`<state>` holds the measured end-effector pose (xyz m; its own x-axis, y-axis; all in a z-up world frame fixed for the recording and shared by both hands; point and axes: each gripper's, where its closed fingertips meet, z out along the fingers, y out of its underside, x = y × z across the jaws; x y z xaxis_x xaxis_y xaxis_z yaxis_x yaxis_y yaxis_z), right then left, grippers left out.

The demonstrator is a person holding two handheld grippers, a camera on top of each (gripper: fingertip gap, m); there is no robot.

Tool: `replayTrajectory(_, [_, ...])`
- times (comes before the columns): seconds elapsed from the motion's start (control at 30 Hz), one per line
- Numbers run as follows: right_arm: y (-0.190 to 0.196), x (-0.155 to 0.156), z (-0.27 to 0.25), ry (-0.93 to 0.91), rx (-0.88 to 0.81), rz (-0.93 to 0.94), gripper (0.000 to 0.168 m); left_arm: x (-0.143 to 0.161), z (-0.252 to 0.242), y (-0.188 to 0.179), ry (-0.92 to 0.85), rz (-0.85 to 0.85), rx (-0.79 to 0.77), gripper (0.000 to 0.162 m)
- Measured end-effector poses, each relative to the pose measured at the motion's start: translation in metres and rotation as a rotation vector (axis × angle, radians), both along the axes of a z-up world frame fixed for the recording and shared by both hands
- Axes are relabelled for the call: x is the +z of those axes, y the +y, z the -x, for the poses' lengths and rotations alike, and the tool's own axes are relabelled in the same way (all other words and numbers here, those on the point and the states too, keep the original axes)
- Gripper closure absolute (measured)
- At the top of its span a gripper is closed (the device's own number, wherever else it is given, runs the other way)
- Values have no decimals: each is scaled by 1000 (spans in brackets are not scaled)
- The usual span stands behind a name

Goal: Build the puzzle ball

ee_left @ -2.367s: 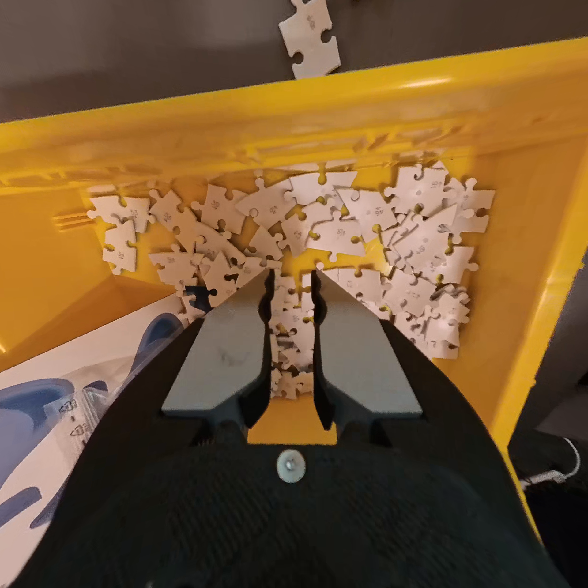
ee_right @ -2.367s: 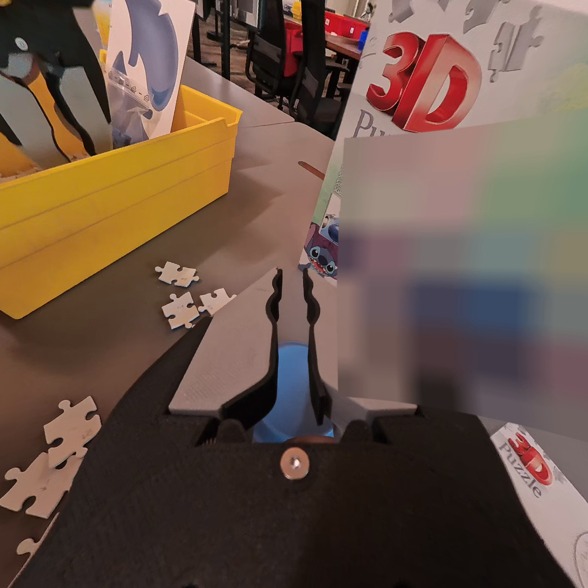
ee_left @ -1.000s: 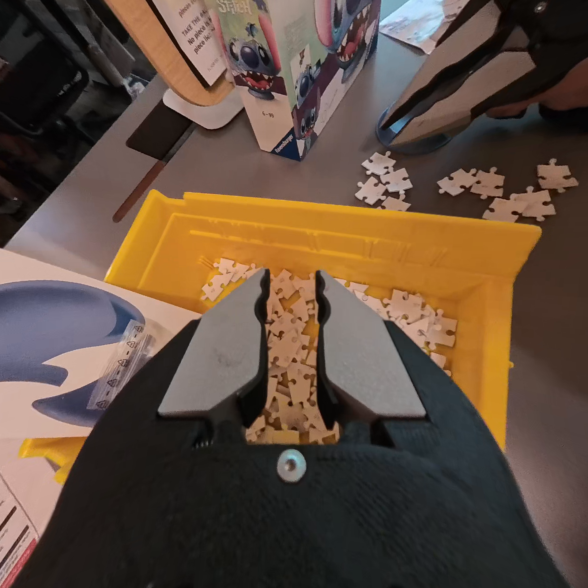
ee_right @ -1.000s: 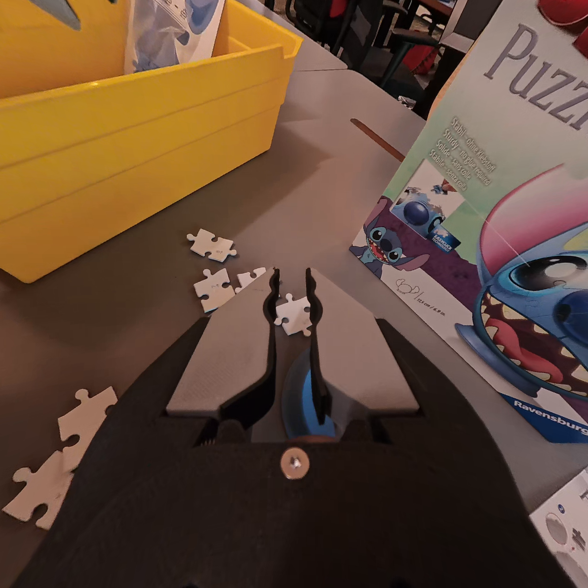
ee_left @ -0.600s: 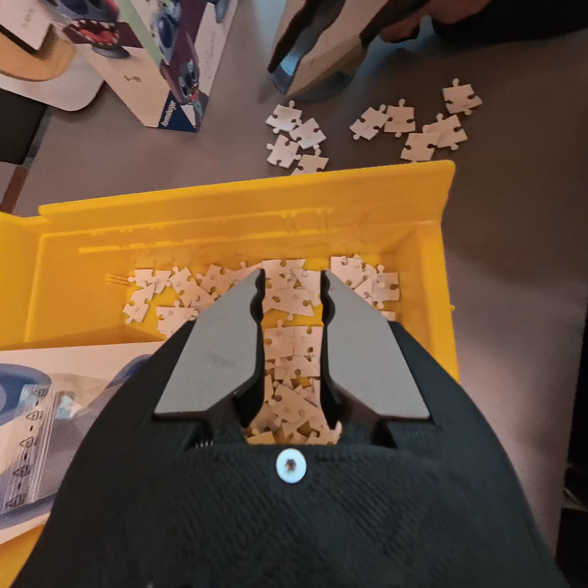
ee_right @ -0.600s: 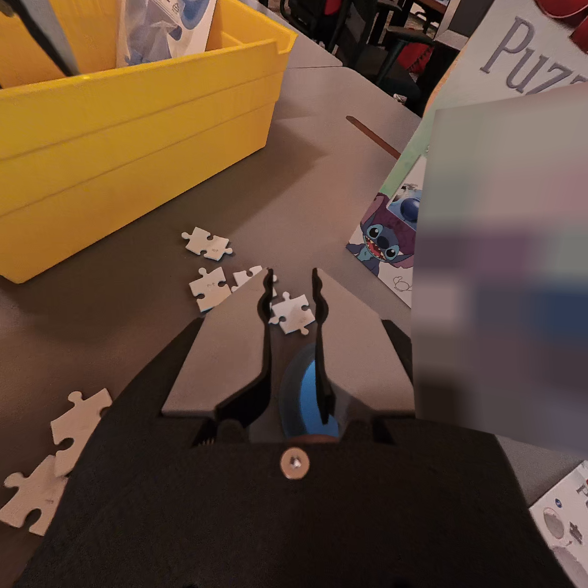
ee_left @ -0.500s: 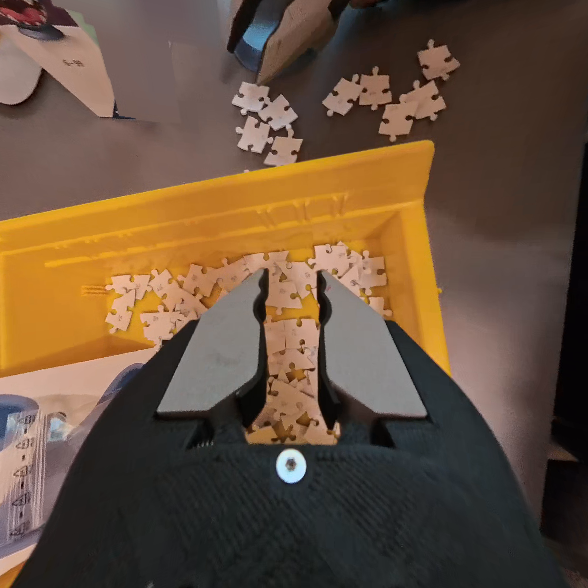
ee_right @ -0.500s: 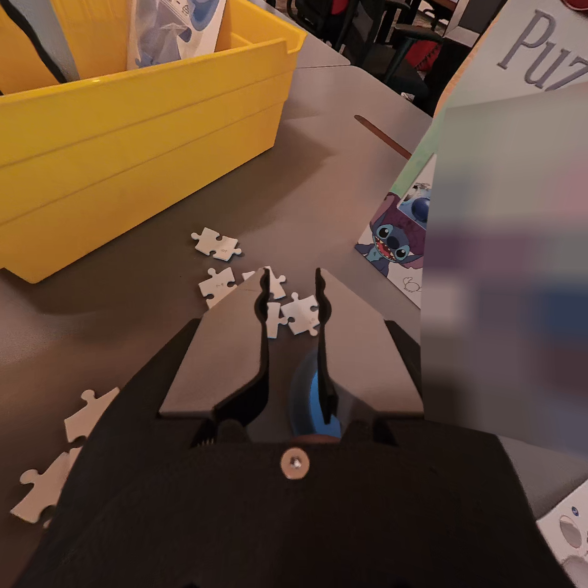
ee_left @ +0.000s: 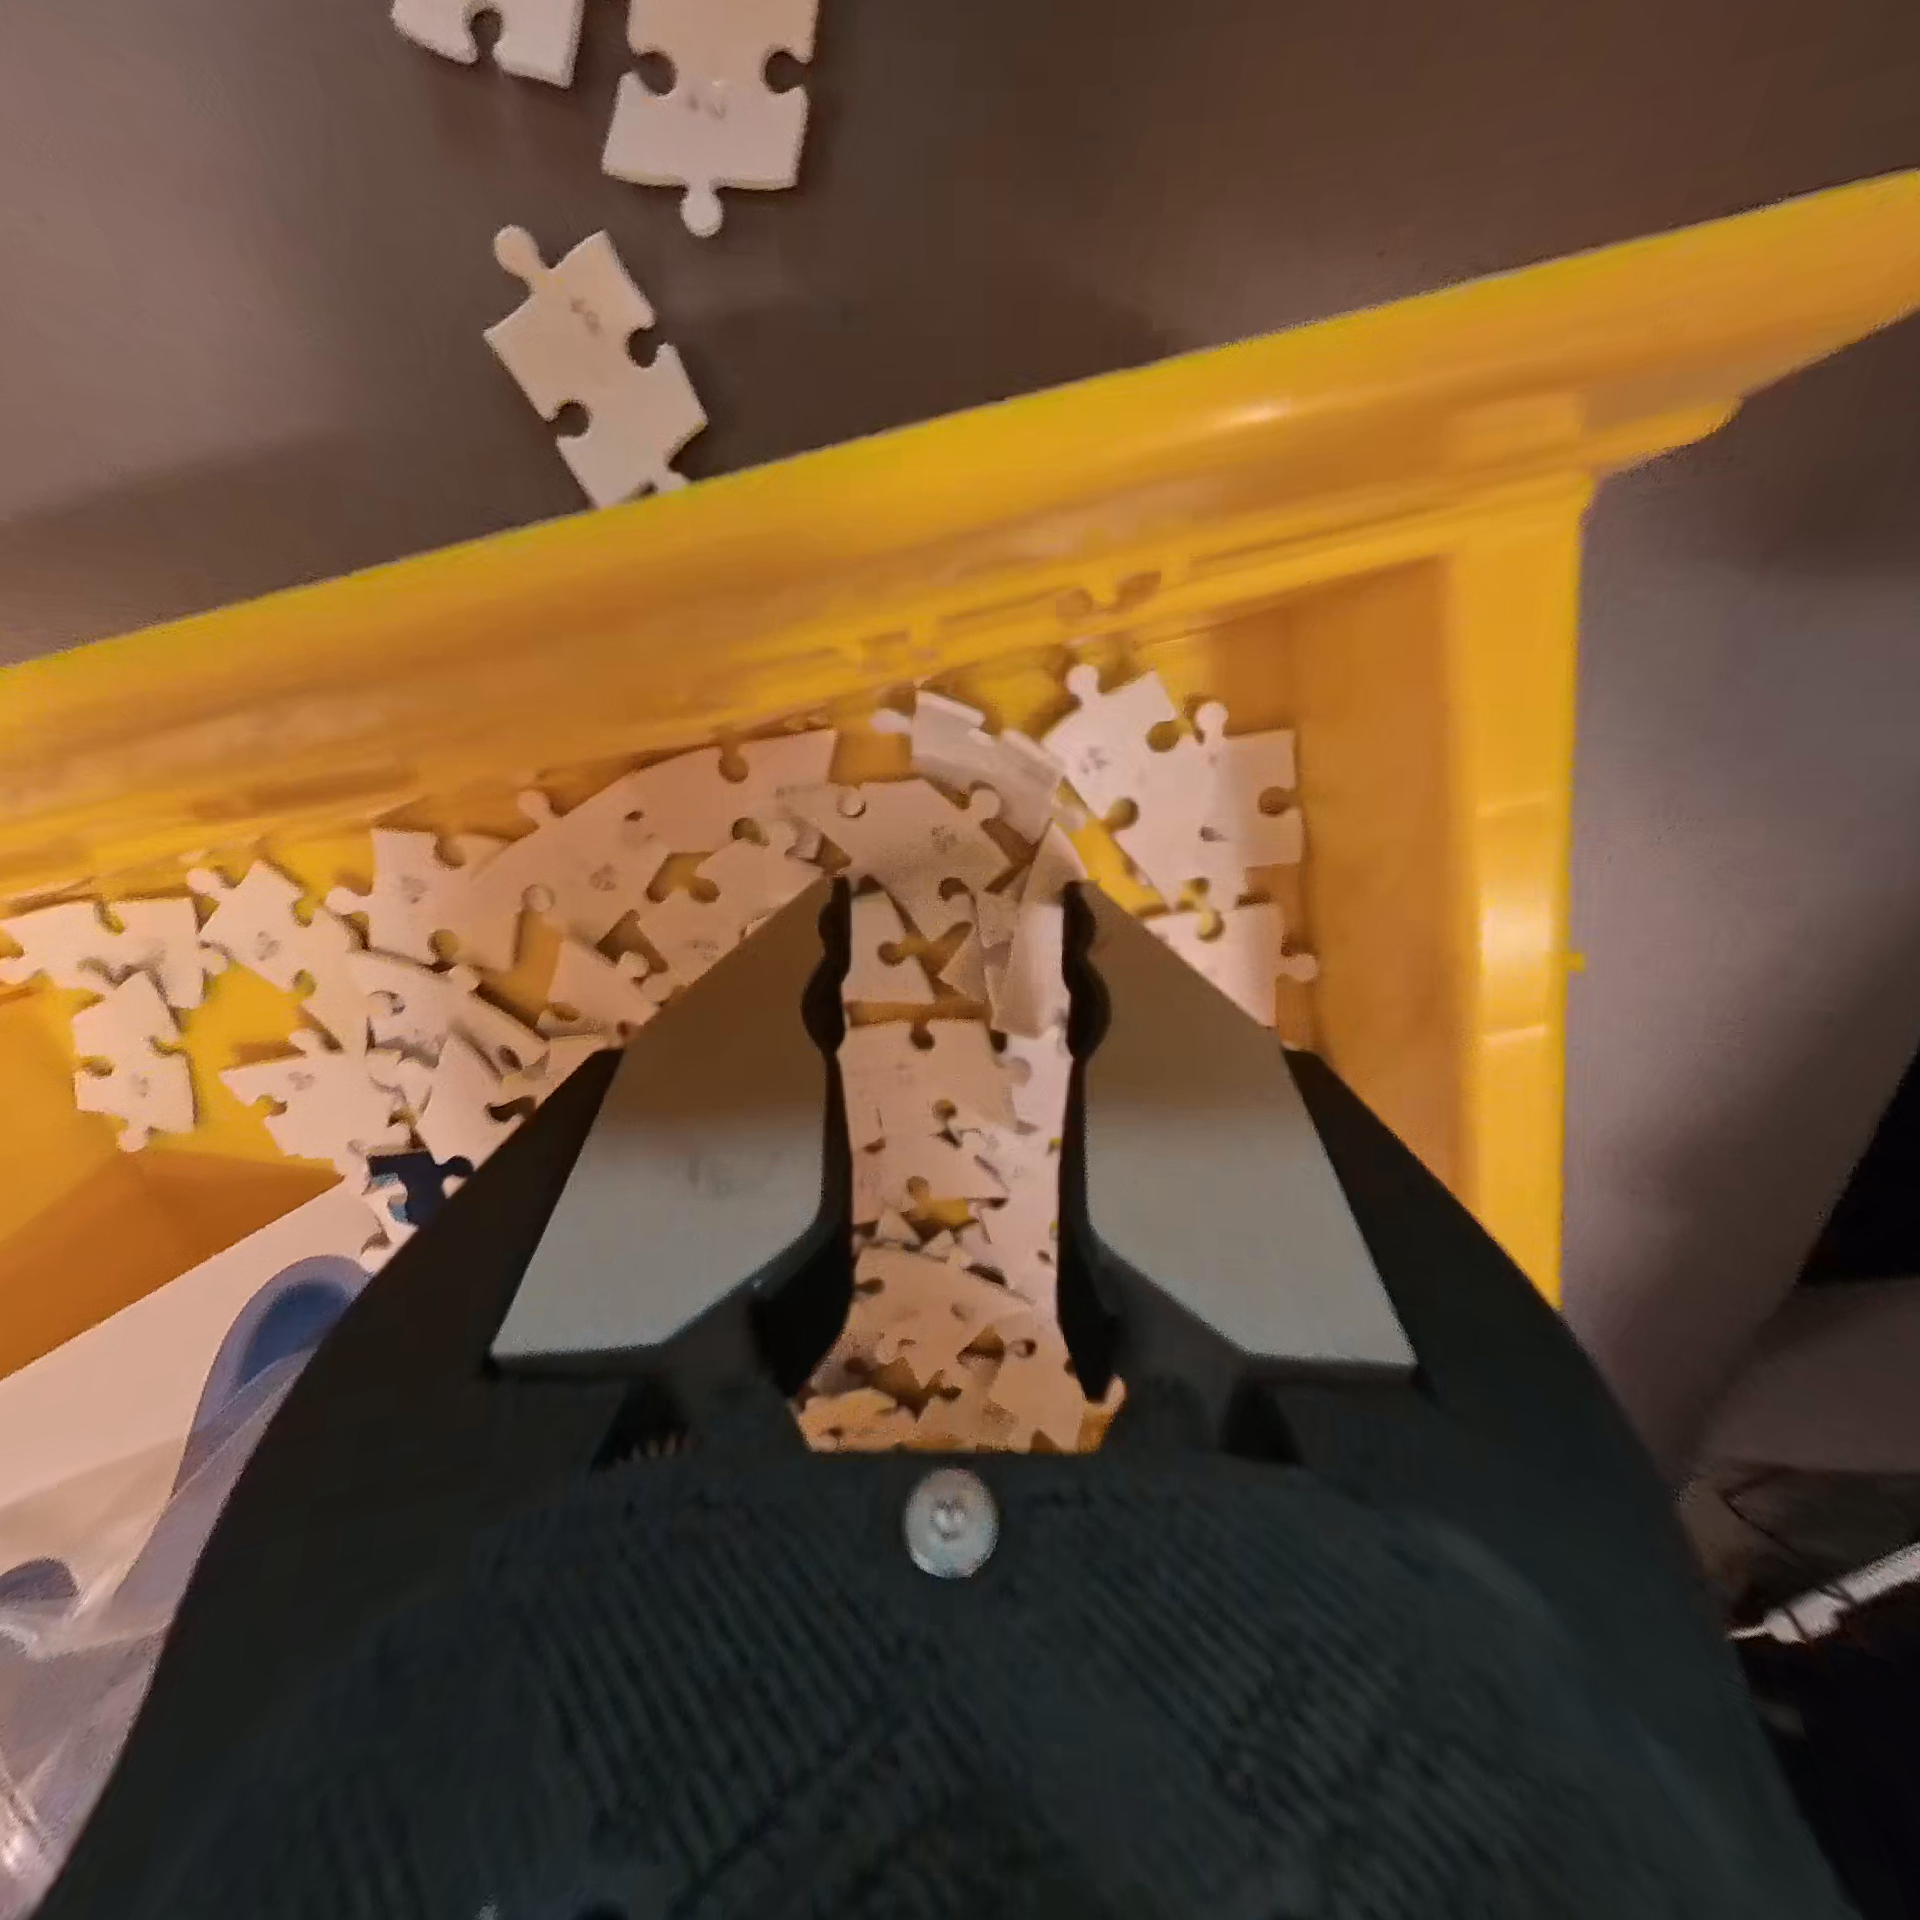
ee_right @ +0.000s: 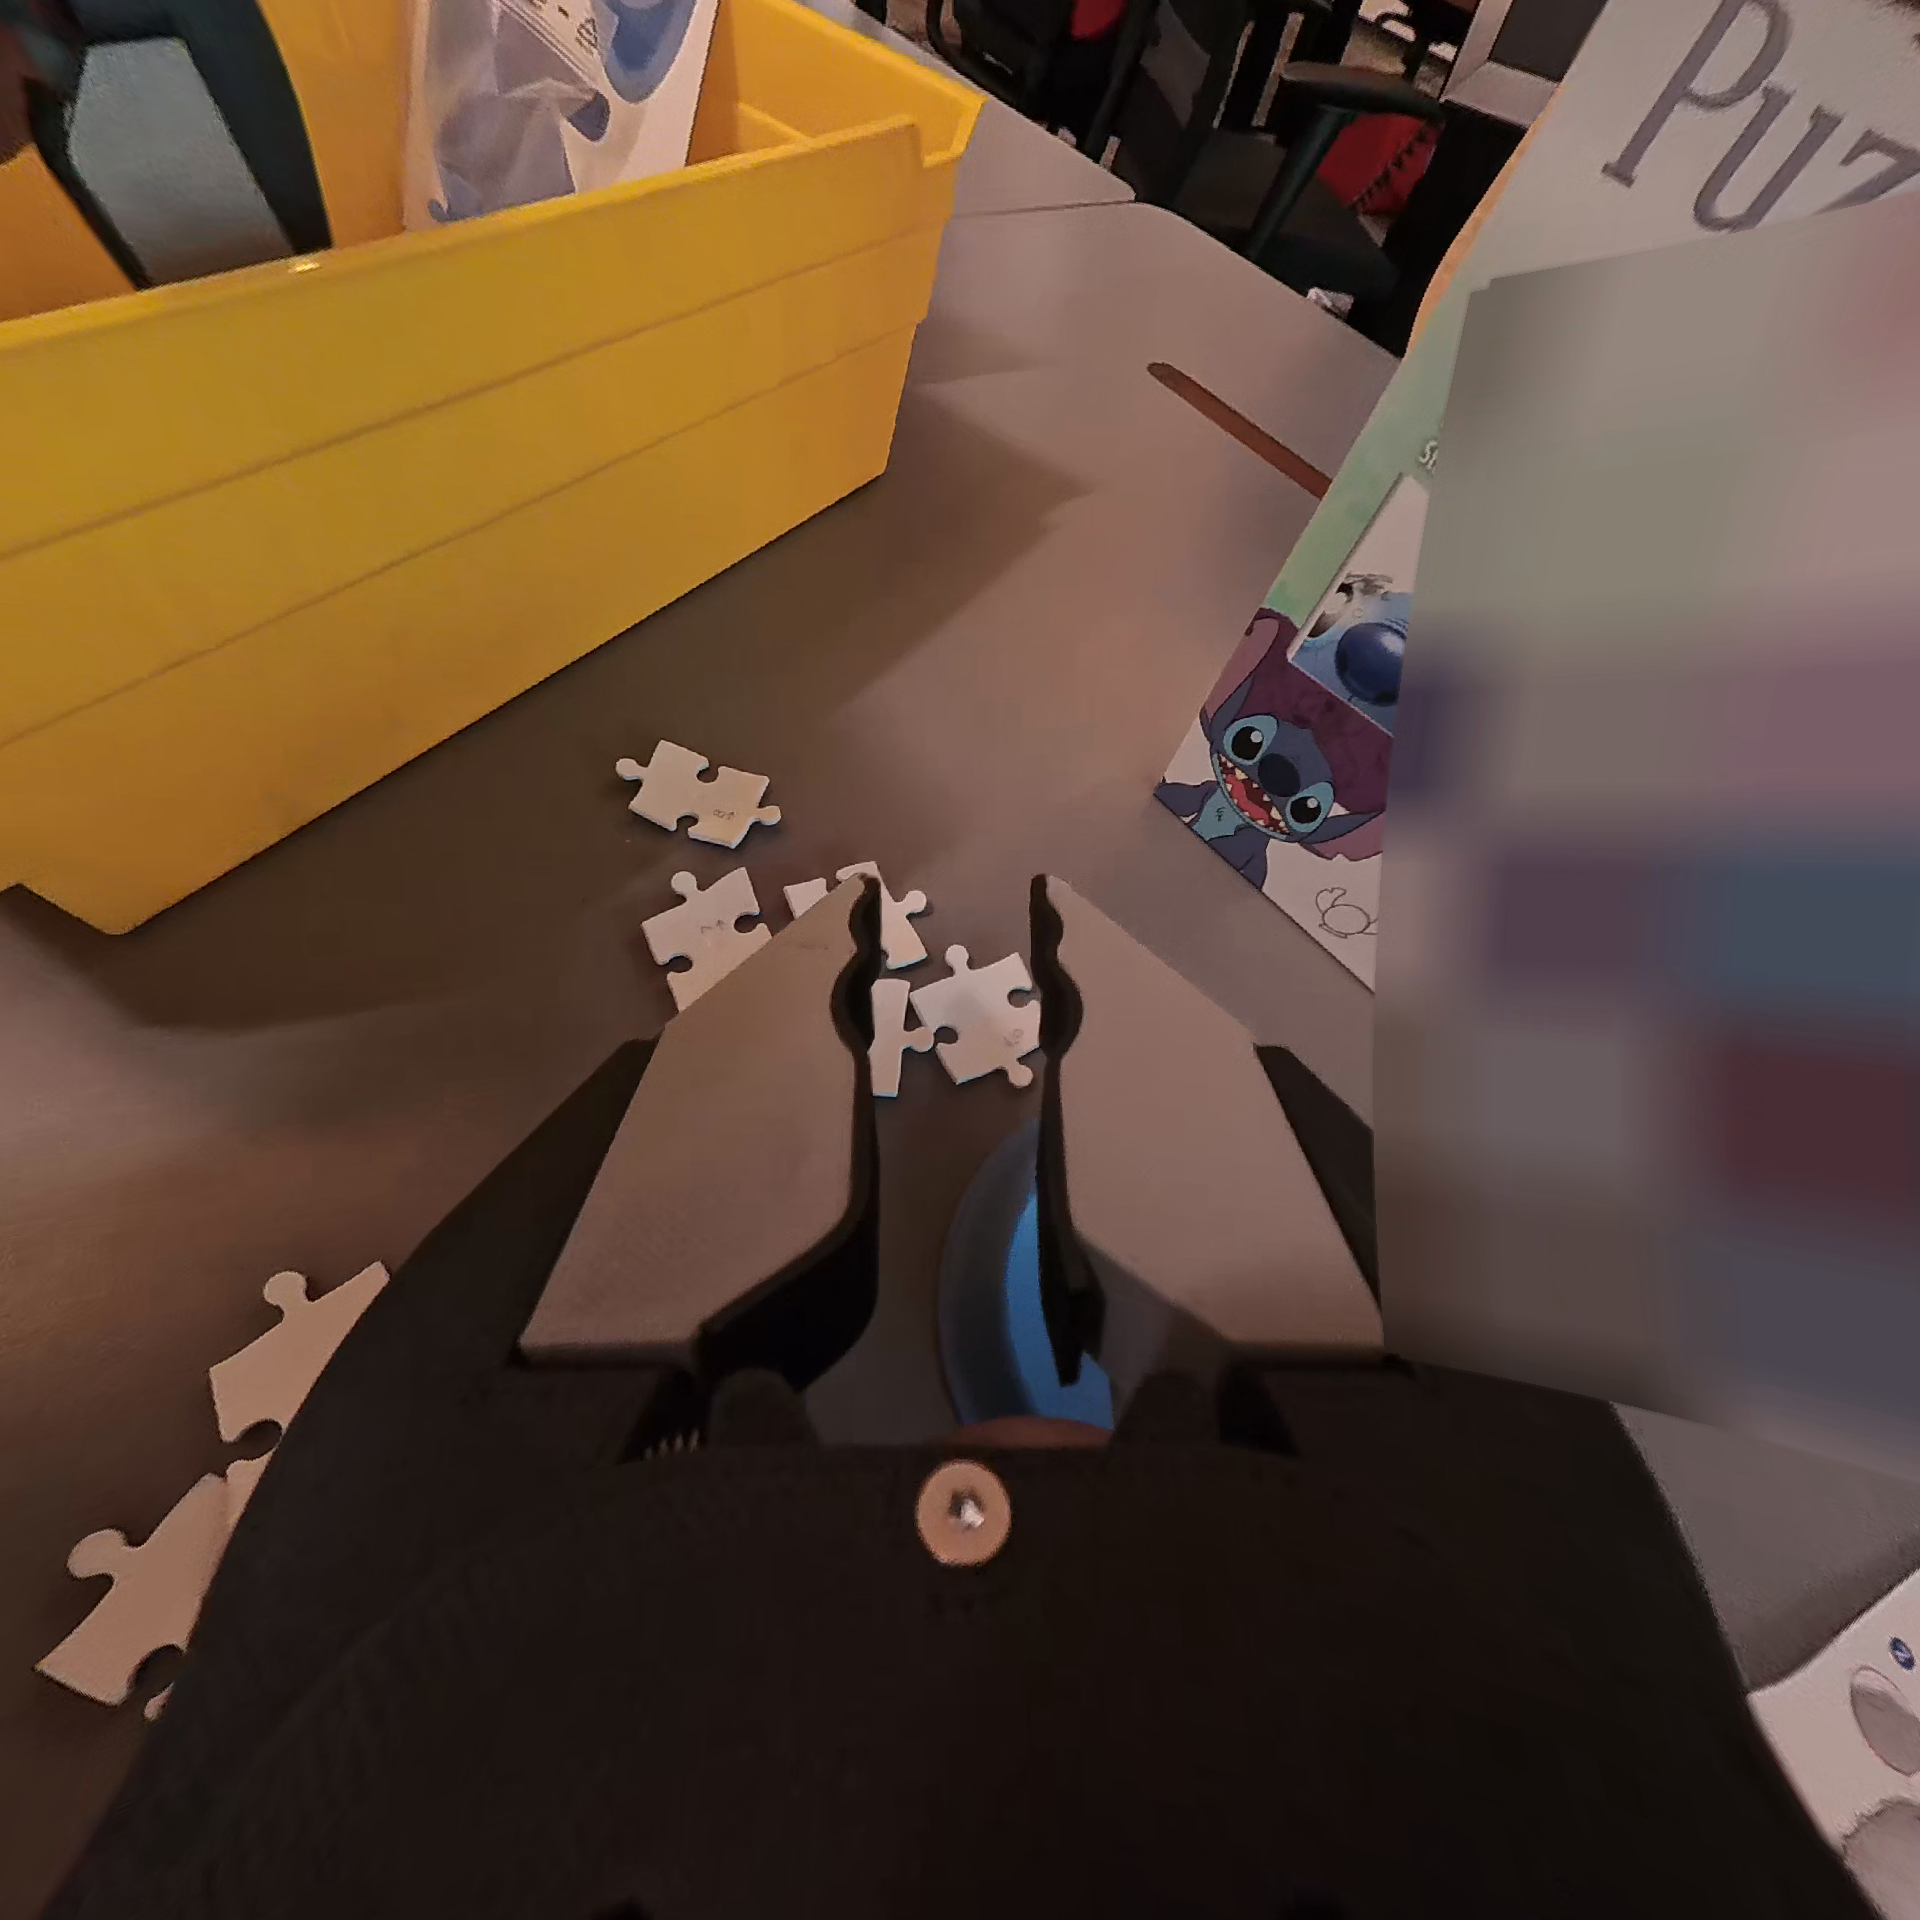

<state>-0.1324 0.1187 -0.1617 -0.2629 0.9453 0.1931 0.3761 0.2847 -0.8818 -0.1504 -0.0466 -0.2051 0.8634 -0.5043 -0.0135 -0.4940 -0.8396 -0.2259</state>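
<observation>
My left gripper (ee_left: 951, 914) hangs inside the yellow bin (ee_left: 935, 540), fingers parted a moderate way and holding nothing, tips just above the heap of pieces (ee_left: 644, 883). My right gripper (ee_right: 954, 914) is over the table (ee_right: 1039, 582), also parted and empty, with one loose piece (ee_right: 982, 1013) lying in the gap between its fingers and others just beside it.

Handling, as I judge it:
- The pieces are thin, light and stiff, probably plastic given their slight curve, though the blur near the bin wall leaves that uncertain.
- Backs are matte off-white with small printed marks; edges carry round tabs and sockets.
- A piece lying flat offers little to grip. I would take it by two opposite edges across the body, not by a tab, which could bend or let the piece pivot.
- In the heap, pieces overlap and tilt. A raised edge near the far right corner is the easiest hold; closing blindly risks lifting several at once.
- Low weight means a piece can flick away if the fingers close off-centre.

The bin is smooth moulded plastic with a rolled rim. A blue curved part (ee_right: 1023, 1299) shows under my right fingers. The box (ee_right: 1340, 644) stands at the right.
</observation>
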Motion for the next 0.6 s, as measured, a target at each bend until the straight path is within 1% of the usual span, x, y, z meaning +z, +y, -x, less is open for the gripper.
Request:
replayTrajectory(0.23, [-1, -1, 0, -3, 6, -25, 144, 3, 23, 0, 25, -10, 64, 129])
replayTrajectory(0.43, [-2, -2, -1, -6, 12, -27, 145, 13, 28, 1, 20, -41, 78, 132])
replayTrajectory(0.6, [-3, -2, -1, -7, 15, -34, 147, 7, 41, 2, 77, -34, 112, 134])
